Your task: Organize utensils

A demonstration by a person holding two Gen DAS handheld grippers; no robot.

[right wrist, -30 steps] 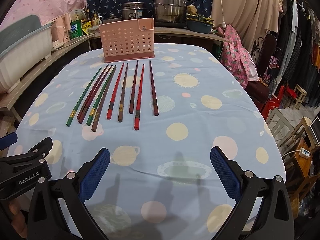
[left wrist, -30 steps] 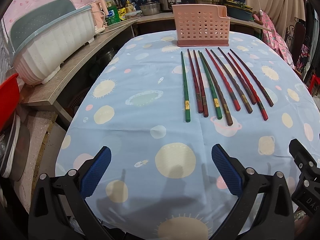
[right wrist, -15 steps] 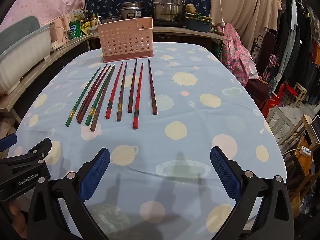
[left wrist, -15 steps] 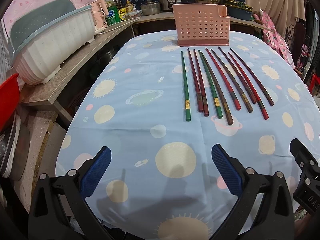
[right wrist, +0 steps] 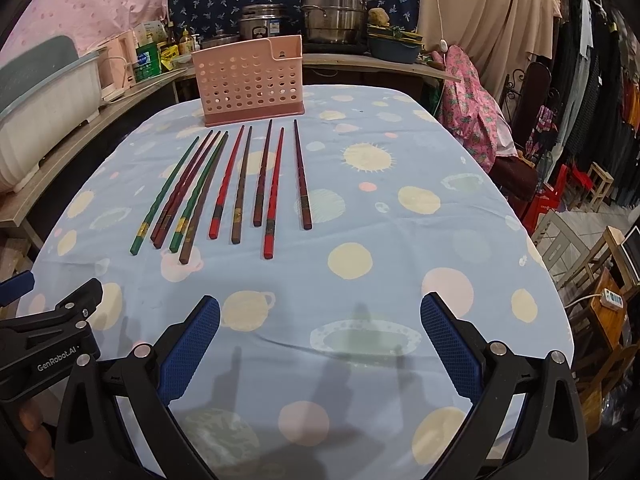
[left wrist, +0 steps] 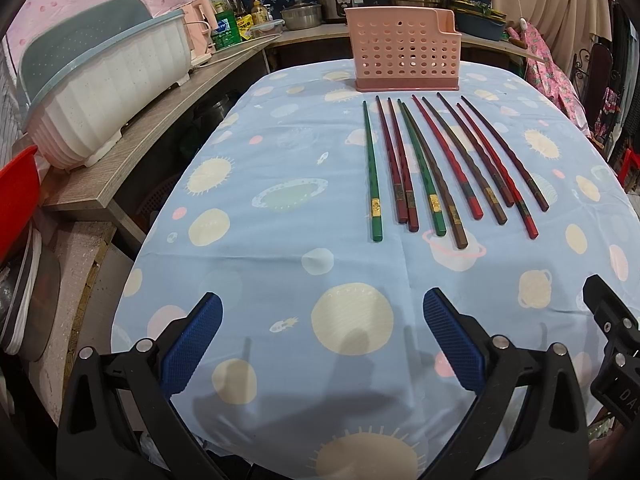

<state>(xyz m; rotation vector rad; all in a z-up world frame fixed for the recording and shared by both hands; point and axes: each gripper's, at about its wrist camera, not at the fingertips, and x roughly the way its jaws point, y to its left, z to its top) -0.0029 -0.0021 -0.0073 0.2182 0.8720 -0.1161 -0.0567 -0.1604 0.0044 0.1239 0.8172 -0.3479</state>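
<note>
Several chopsticks, green, red and brown (left wrist: 436, 164) (right wrist: 236, 188), lie side by side on the blue patterned tablecloth, tips toward a pink perforated utensil holder (left wrist: 402, 56) (right wrist: 250, 80) standing upright at the far end. My left gripper (left wrist: 320, 344) is open and empty above the near table edge, well short of the chopsticks. My right gripper (right wrist: 320, 344) is open and empty to the right of the left gripper, also short of the chopsticks. The left gripper also shows in the right wrist view (right wrist: 52, 332).
A white dish rack (left wrist: 108, 88) sits on a wooden counter (left wrist: 132, 160) left of the table. Pots and bottles stand on the back shelf (right wrist: 332, 16). Chairs and hanging clothes (right wrist: 580, 120) are to the right. A red tub (left wrist: 16, 196) is at far left.
Both grippers have drifted slightly; the chopsticks and holder sit a little differently in the views. Nothing was grasped or moved on the table.
</note>
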